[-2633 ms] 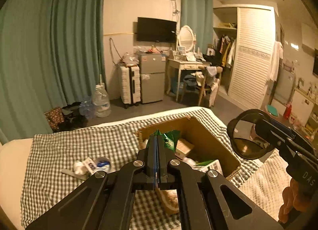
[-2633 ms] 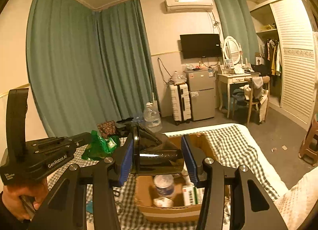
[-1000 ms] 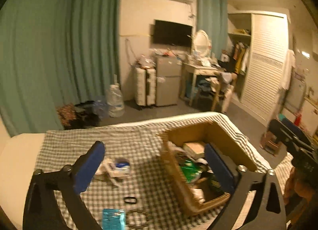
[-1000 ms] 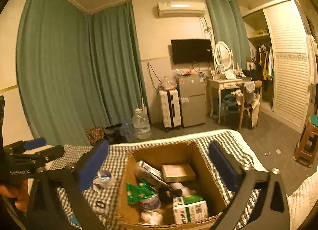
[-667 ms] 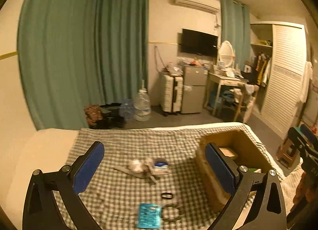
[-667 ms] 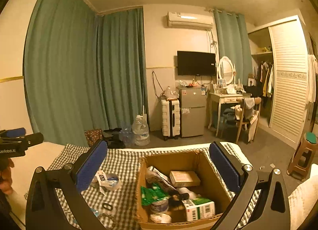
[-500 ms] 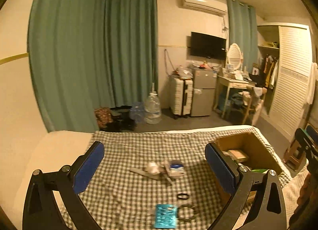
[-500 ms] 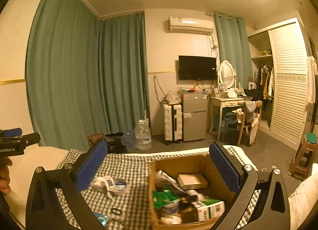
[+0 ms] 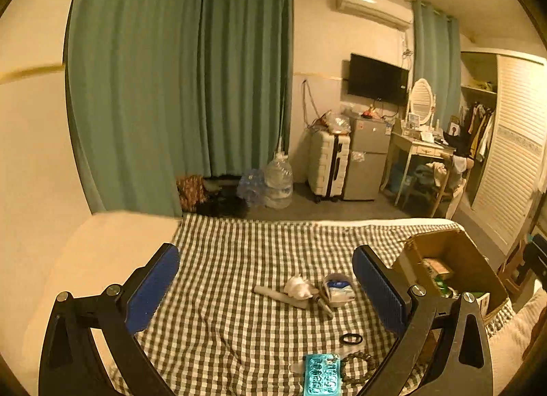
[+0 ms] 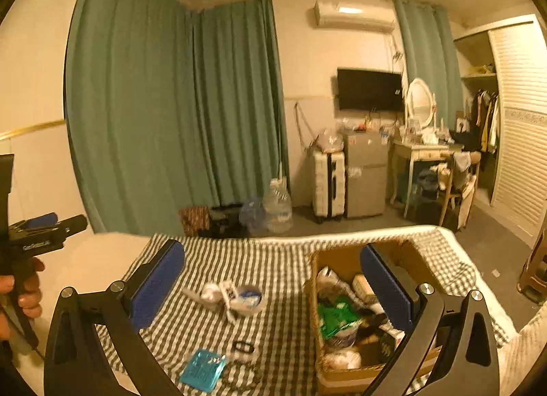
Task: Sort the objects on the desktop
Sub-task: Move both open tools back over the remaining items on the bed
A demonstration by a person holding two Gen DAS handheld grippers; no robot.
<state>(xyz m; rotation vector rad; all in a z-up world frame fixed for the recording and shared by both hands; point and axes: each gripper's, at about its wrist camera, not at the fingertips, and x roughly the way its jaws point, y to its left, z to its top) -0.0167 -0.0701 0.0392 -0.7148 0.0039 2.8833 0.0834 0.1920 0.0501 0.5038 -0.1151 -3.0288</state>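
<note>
Presently the left gripper [image 9: 265,290] gapes empty above the green checked cloth [image 9: 218,279], teal blister pack [image 9: 321,374] at six o'clock, probably the next pick; the right gripper [image 10: 271,285], likewise spread empty, hovers with the brown cardboard box [image 10: 342,259] at three o'clock, likely just unloaded

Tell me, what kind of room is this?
It looks like a bedroom, probably in a small flat. The checked cloth seems to cover a bed, a dressing table with an oval mirror stands by the far wall, and clothes hang in an open wardrobe.
</note>
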